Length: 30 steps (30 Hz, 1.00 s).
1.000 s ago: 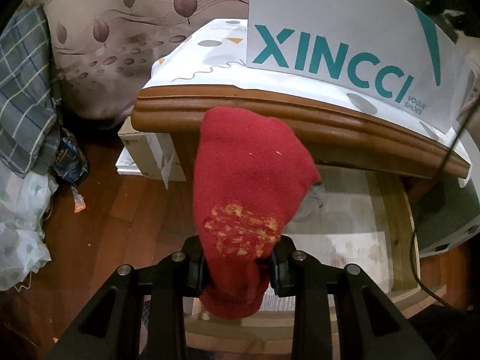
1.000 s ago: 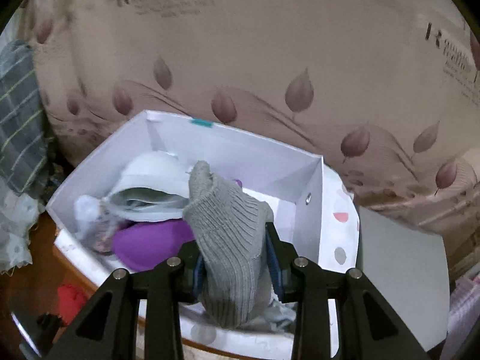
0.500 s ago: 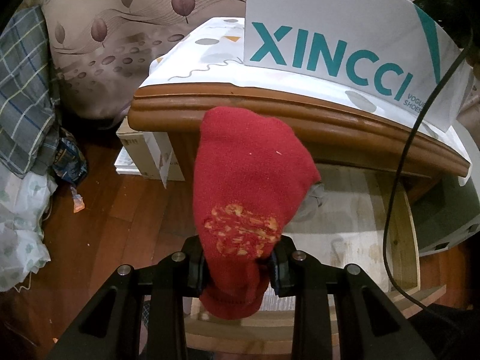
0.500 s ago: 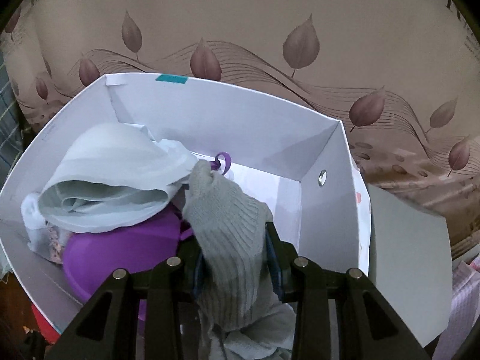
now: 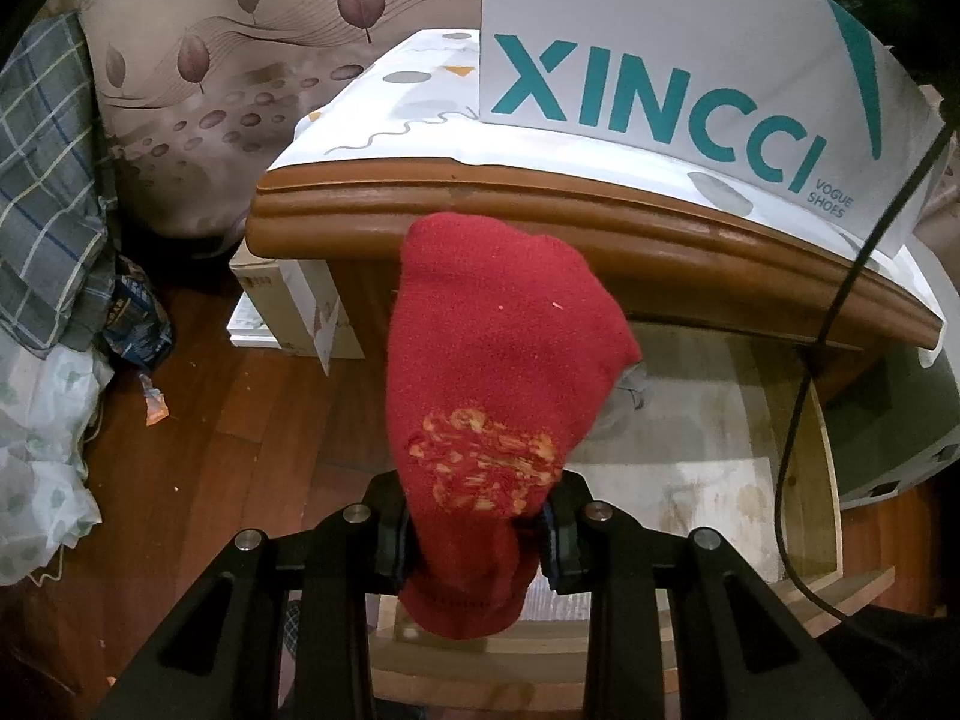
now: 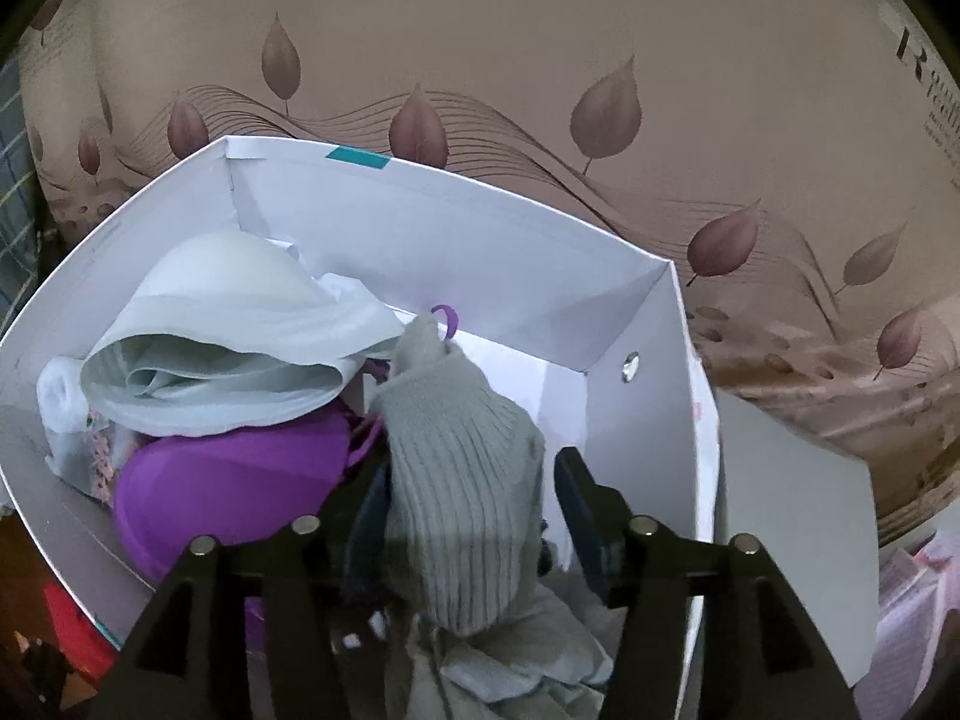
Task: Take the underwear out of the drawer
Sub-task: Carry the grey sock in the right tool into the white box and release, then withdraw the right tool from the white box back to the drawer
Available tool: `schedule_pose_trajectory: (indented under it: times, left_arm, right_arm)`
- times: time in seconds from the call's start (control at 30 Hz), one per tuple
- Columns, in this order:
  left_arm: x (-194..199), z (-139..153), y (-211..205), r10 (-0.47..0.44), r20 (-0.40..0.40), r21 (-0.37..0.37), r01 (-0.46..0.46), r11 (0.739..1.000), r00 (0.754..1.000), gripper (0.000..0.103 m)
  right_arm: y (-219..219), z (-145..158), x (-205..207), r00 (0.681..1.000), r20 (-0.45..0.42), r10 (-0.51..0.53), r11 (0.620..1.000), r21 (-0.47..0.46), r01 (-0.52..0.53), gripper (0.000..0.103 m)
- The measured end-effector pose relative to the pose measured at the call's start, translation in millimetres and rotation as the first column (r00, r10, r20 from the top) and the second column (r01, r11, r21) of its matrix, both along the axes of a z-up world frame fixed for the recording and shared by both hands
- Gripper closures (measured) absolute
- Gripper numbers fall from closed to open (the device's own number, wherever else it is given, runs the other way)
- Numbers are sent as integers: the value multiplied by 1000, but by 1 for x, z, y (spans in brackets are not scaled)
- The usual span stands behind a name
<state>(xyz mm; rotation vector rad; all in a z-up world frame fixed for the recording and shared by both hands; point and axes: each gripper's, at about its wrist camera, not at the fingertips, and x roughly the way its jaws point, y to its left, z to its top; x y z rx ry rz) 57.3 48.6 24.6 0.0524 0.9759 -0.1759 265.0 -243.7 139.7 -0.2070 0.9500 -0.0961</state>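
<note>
Left gripper (image 5: 477,531) clamped narrow on red sock (image 5: 498,360); right gripper (image 6: 465,501) jaws just opening, grey sock (image 6: 462,480) between them, seemingly loose, white box (image 6: 480,228) at twelve o'clock

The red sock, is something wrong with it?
Yes. The red sock, pinched in the left gripper, has a frayed, worn patch near the pads, with orange threads showing. It looks damaged. The rest of the sock looks whole.

shoebox (image 5: 660,60) on cabinet (image 5: 540,222), open drawer (image 5: 720,450) below
</note>
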Motion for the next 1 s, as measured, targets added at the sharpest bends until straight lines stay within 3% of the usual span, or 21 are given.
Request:
schedule_pose_trajectory:
  times: [0.17, 0.27, 0.67, 0.83, 1.0]
  left_arm:
    - [0, 0, -1, -6, 0, 2, 6, 1000, 1000, 75]
    - [-1, -1, -2, -8, 2, 7, 8, 1000, 1000, 75]
    - [0, -2, -4, -10, 2, 23, 10, 1000, 1000, 75]
    - [-1, -3, -4, -12, 3, 27, 12, 1000, 1000, 75]
    - [-2, -3, -6, -18, 6, 30, 17, 999, 1000, 75]
  right_arm:
    - [1, 9, -9, 1000, 20, 13, 1000, -4, -13, 30]
    - [7, 16, -18, 999, 42, 29, 999, -27, -28, 29]
    - [20, 37, -73, 988, 112, 106, 993, 37, -110, 27]
    - [16, 42, -105, 983, 160, 93, 989, 102, -110, 26]
    - [15, 36, -146, 969, 221, 109, 986, 98, -134, 25]
